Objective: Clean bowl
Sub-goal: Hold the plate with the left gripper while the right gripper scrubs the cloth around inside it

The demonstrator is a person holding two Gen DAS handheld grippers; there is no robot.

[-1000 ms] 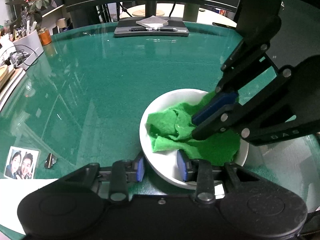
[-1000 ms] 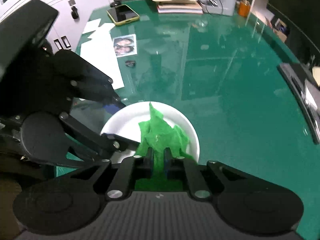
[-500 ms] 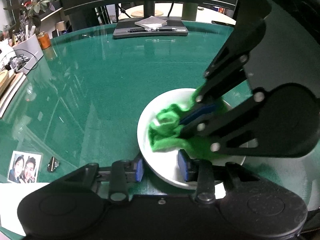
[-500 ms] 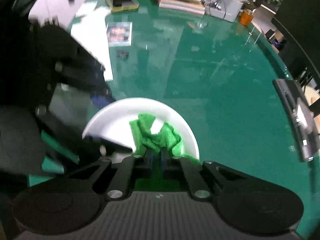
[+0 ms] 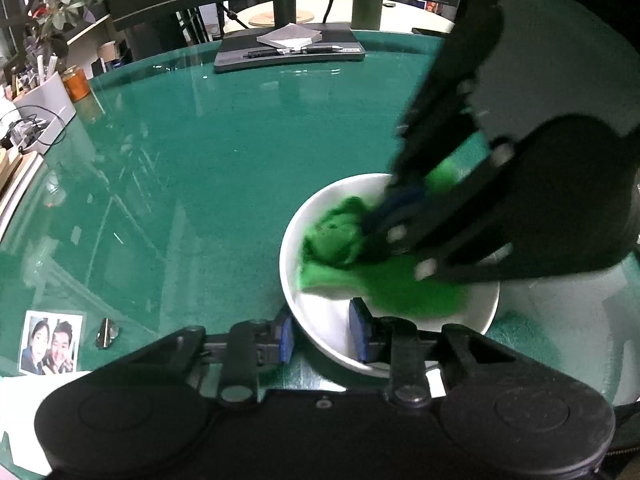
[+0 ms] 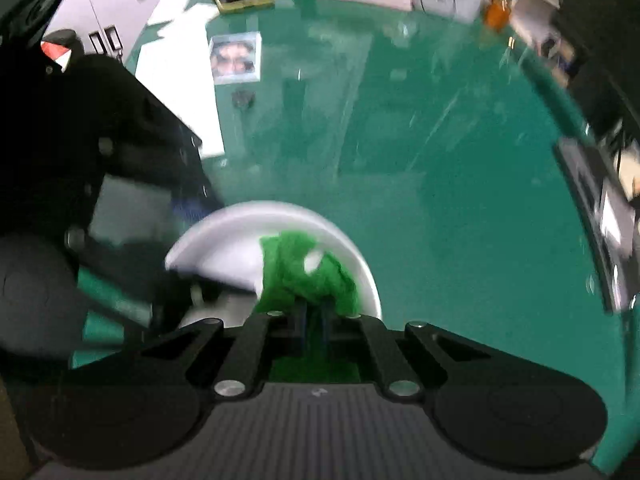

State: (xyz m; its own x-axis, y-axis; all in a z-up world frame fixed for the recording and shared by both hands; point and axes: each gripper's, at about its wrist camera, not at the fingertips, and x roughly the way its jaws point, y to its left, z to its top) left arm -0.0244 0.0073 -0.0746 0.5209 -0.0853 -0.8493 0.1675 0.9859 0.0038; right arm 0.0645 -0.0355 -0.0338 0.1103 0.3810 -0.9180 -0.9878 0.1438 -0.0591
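Bunched tighter now, the green cloth sits pinched in the right fingers, while left fingers close astride the bowl rim.

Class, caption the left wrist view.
Left gripper closing on white bowl rim; right gripper scrubs with green cloth.

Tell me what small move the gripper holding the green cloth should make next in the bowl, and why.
Probably sweep the green cloth toward the near side of the white bowl. The right gripper is shut on the cloth, which sits bunched against the far side, while the near inner wall looks bare and unwiped. The left gripper, its jaws closing, straddles the near rim to steady the bowl.
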